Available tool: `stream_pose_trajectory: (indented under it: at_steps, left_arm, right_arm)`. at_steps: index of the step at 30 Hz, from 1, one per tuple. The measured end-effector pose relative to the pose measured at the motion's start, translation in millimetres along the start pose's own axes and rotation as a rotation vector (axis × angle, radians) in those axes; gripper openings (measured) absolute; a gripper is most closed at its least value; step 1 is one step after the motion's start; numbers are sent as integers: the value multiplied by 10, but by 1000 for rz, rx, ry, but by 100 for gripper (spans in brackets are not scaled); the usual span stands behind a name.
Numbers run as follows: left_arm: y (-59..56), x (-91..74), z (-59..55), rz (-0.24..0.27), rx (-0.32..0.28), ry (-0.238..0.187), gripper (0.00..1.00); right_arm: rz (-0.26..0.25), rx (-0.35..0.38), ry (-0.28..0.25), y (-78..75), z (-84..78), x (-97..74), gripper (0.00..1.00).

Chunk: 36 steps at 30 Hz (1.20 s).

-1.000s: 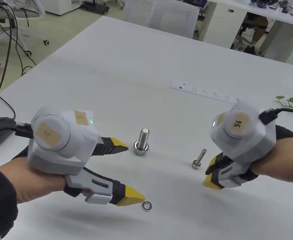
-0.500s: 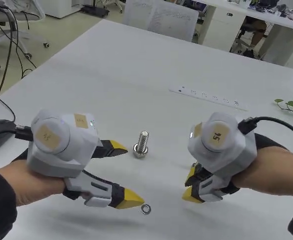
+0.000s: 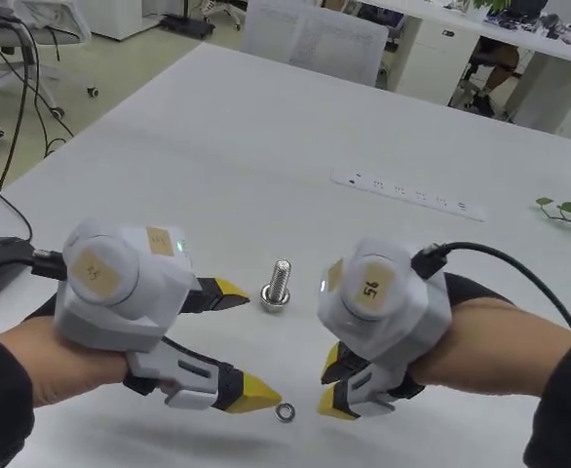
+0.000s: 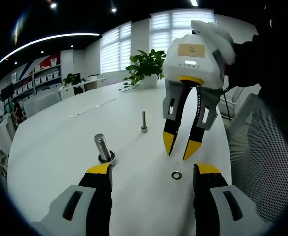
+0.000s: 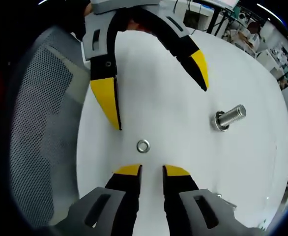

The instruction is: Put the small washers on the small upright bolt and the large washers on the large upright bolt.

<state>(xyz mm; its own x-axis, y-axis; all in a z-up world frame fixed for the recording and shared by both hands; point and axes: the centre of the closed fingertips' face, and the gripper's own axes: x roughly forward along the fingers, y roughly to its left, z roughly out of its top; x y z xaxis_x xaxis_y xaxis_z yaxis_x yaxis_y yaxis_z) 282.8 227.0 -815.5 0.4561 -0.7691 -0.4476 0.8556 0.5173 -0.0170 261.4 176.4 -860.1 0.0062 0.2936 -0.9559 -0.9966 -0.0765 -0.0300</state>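
Observation:
A small steel washer (image 3: 285,412) lies flat on the white table (image 3: 217,146) near its front edge. My left gripper (image 3: 245,341) stands wide open just to the left of it, nothing between its fingers. My right gripper (image 3: 334,382) hovers just to the right, its jaws a narrow gap apart and empty. In the right gripper view the washer (image 5: 143,145) sits a little ahead of my right gripper (image 5: 152,171). The large bolt (image 3: 277,283) stands upright behind the washer. In the left gripper view the small bolt (image 4: 144,121) stands upright further back, beyond the large bolt (image 4: 102,149).
A white power strip (image 3: 407,190) lies across the far middle of the table. Plant leaves (image 3: 570,207) reach in at the right edge. A black cable (image 3: 3,255) trails off the left side. A chair (image 3: 315,39) stands past the far edge.
My right gripper has moved left and nearer, from beside the small bolt to close beside the washer, and now hides the small bolt in the head view. The left gripper has barely moved.

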Motion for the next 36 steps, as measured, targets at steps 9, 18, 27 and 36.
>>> stream_pose_trajectory:
  at_steps: [9,18,27,36]
  left_arm:
    - [5,-12,-3,4,-1,-2,66]
    - [11,-18,-3,7,-5,-6,66]
    - [1,-20,-2,8,-7,-6,66]
    - [2,-27,5,10,-6,-7,66]
  right_arm:
    - [29,-32,3,77,120,112,18]
    - [47,-43,7,111,168,208,18]
    - [40,-63,16,114,158,231,17]
    - [25,-60,18,99,158,228,14]
